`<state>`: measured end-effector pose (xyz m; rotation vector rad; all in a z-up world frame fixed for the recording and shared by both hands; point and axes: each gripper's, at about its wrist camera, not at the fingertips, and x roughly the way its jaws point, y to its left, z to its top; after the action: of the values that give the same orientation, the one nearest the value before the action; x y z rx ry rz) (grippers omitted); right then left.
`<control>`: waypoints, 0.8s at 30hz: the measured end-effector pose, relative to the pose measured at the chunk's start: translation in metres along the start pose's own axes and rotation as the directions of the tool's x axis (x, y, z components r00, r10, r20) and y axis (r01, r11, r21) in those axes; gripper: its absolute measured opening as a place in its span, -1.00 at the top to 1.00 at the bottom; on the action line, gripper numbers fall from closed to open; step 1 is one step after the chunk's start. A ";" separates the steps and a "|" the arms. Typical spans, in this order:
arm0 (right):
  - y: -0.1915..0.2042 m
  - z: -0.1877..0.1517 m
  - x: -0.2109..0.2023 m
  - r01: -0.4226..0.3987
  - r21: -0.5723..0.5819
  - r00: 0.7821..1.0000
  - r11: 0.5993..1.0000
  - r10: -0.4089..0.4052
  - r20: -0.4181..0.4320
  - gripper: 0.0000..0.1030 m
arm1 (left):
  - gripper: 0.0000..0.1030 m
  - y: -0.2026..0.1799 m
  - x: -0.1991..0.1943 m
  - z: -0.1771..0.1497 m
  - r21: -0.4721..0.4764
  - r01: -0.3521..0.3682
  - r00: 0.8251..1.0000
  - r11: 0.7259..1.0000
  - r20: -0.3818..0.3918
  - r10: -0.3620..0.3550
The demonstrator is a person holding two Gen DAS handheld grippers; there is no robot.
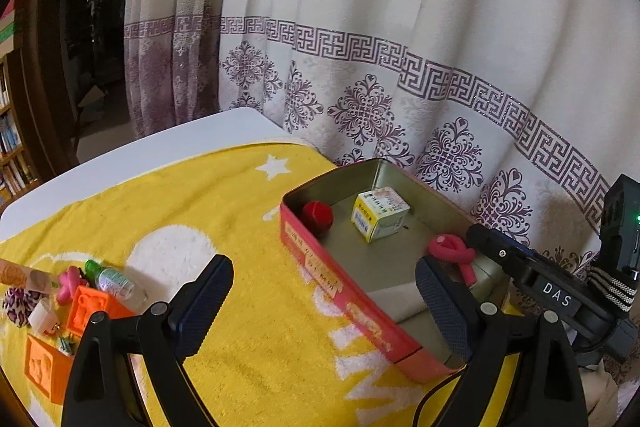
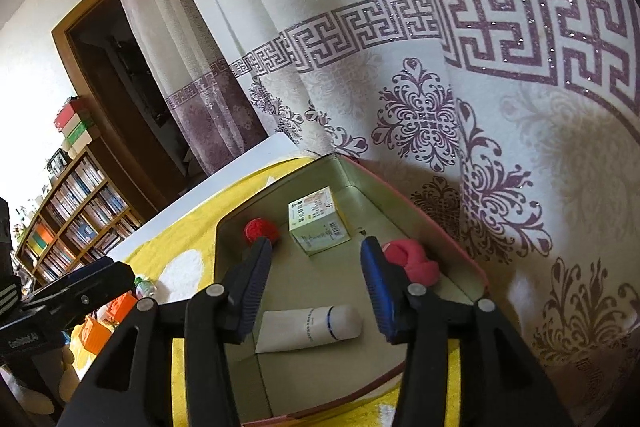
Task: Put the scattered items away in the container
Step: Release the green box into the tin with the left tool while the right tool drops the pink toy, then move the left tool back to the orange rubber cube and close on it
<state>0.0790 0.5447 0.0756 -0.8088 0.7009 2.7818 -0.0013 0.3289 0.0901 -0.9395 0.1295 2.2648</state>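
Two claws are hanging over a yellow towel (image 1: 224,211) that is covering the white tabletop (image 1: 160,143). In the left wrist view, the left claw (image 1: 324,311) is standing wide open with nothing between its pads, spanning the near red wall of the tin container (image 1: 344,287). The right claw (image 2: 316,287) is hovering above the tin's floor in its own view — its jaws are parted and pressing on nothing, and a white tube (image 2: 308,327) is lying flat on the tin's bottom directly beneath the gap.

Inside the container, a small yellow-white box (image 1: 380,215) is sitting near the middle, a red ball (image 1: 318,217) is resting at its 9 o'clock against the left wall, and a pink twisted hair tie (image 1: 454,253) is lying at the box's 4 o'clock, just beside the right claw's arm.

Still out on the towel, at 9 o'clock from the left claw, a scattered cluster is waiting: a small clear bottle (image 1: 118,283) with a green cap, orange blocks (image 1: 92,311), a leopard-print scrunchie (image 1: 18,307), a pink clip (image 1: 70,285) and a small white piece (image 1: 42,319) — all close together, some touching.

A patterned curtain (image 1: 400,47) is hanging behind the tin, and a bookshelf (image 2: 76,211) is standing at the right wrist view's 9 o'clock.
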 end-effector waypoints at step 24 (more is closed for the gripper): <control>0.052 -0.016 0.001 -0.051 -0.049 0.999 0.998 0.050 -0.023 0.02 | -0.83 0.068 -0.029 -0.033 -0.131 -0.062 0.998 0.989 -0.014 0.061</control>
<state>0.0713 0.4917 0.0833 -0.8436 0.6678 2.8495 -0.0089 0.2500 0.0738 -1.0281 0.0137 2.3488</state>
